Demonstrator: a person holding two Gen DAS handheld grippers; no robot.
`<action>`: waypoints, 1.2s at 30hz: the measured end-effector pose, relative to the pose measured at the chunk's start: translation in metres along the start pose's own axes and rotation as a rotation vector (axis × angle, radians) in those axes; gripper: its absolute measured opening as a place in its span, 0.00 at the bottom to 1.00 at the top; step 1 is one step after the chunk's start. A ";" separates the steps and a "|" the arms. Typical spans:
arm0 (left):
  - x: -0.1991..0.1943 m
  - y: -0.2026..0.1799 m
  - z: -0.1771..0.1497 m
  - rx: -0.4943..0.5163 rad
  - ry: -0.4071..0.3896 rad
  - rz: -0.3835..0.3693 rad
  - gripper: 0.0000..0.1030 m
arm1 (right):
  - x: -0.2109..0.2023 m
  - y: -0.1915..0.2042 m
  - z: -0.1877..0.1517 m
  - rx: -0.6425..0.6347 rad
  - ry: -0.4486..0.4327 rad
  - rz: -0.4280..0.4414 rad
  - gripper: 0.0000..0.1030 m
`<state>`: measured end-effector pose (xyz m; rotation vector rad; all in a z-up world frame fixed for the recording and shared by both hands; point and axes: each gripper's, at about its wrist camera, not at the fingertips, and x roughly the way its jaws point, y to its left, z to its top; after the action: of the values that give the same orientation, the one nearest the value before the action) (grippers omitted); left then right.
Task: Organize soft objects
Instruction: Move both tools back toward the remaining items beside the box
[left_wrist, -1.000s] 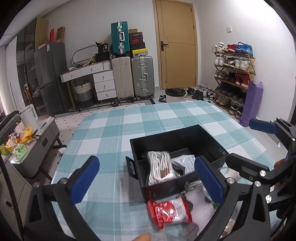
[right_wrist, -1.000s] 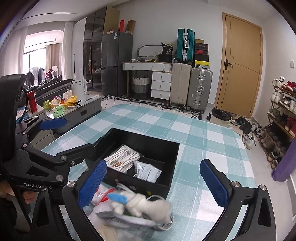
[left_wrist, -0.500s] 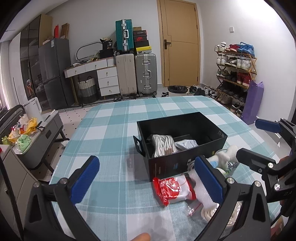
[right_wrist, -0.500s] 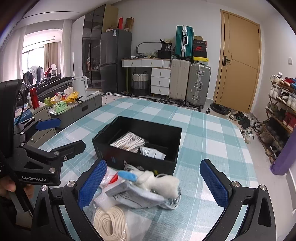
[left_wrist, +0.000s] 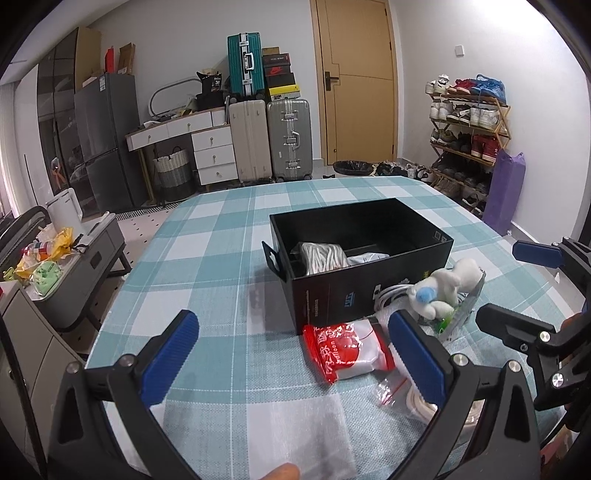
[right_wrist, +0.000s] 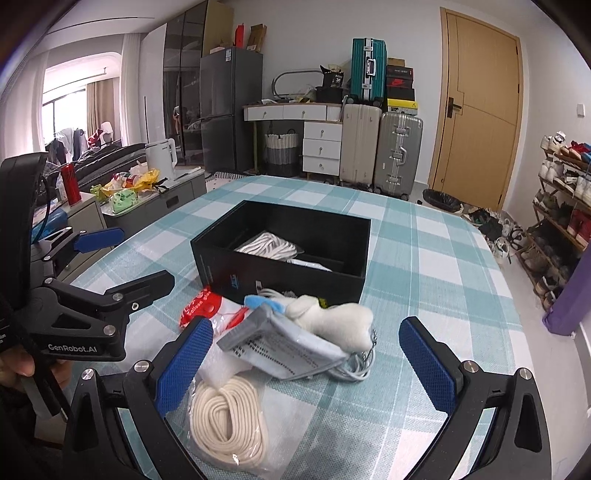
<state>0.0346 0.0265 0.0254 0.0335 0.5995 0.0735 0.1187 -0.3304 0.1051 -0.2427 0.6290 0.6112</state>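
Observation:
A black box (left_wrist: 360, 254) (right_wrist: 284, 251) stands on the checked table and holds a white rope bundle (left_wrist: 323, 256) (right_wrist: 267, 245) and a silvery packet (left_wrist: 367, 258). In front of it lie a red-and-white packet (left_wrist: 345, 349) (right_wrist: 201, 304), a white plush toy (left_wrist: 445, 286) (right_wrist: 330, 319) on a grey packet (right_wrist: 284, 345), white cables, and a bagged cream rope coil (right_wrist: 227, 424). My left gripper (left_wrist: 295, 363) hovers open near the red packet. My right gripper (right_wrist: 306, 363) is open above the pile, holding nothing.
The checked tablecloth (left_wrist: 221, 266) has bare room left of the box and beyond it. A low grey cabinet (left_wrist: 79, 258) with snacks stands off the left edge. Suitcases (left_wrist: 271, 138), a door and a shoe rack (left_wrist: 467, 140) line the far walls.
Both grippers have pulled back and up from the box. More of the pile in front of the box has come into view. Nothing was picked up.

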 end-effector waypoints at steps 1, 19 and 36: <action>0.000 0.000 -0.001 -0.002 -0.003 0.000 1.00 | 0.001 0.000 -0.001 0.002 0.004 0.002 0.99; 0.018 -0.002 -0.024 -0.002 0.062 -0.007 1.00 | 0.017 0.002 -0.020 0.003 0.095 0.045 0.99; 0.022 0.001 -0.033 -0.009 0.088 -0.010 1.00 | 0.031 0.019 -0.040 -0.014 0.219 0.153 0.99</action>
<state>0.0341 0.0295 -0.0141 0.0189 0.6869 0.0677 0.1079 -0.3165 0.0535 -0.2785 0.8598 0.7427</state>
